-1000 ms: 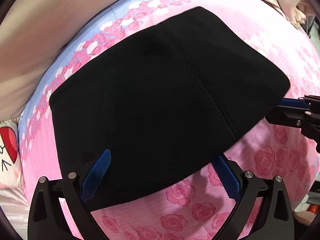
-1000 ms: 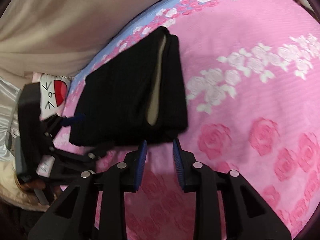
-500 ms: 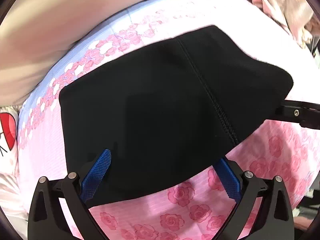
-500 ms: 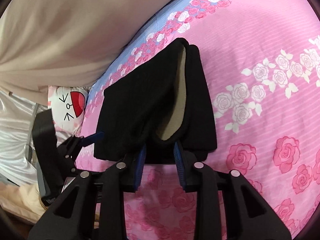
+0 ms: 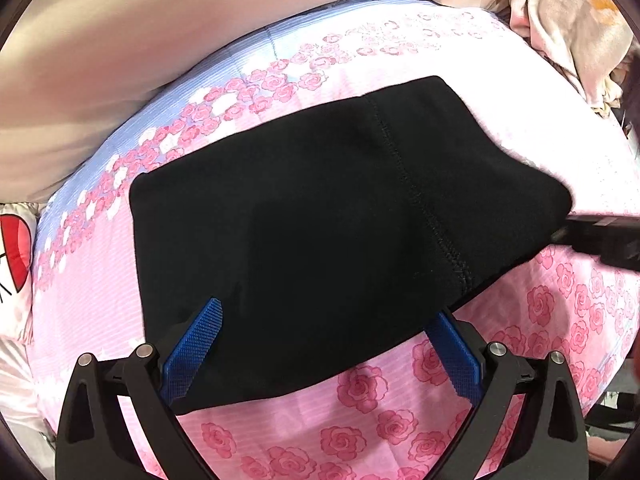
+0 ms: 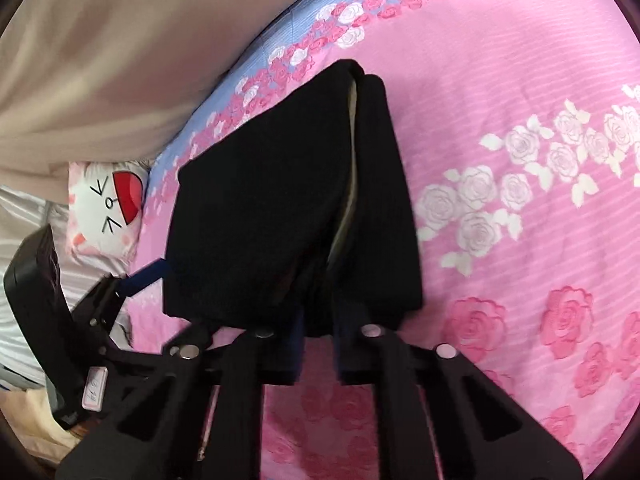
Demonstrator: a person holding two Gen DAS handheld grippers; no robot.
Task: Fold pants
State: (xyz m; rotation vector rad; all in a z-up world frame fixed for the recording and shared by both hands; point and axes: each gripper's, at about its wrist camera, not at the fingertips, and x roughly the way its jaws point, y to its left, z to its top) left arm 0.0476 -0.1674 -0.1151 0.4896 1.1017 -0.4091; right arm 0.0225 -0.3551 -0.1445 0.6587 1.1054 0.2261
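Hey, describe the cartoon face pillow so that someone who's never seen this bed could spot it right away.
Start from the pink rose-print bedsheet and follow its blue floral border down to the corner by the beige curtain. The cartoon face pillow lies just off that corner, beyond the folded black pants. It alone is white, with a red open mouth and black squinting eyes.

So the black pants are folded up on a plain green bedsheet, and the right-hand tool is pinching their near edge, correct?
Not quite: the bedsheet is pink with a rose print, not plain green, as the right wrist view shows. The rest holds: the black pants lie folded on it and the right gripper, whose jaws have just been closing, pinches their near edge.
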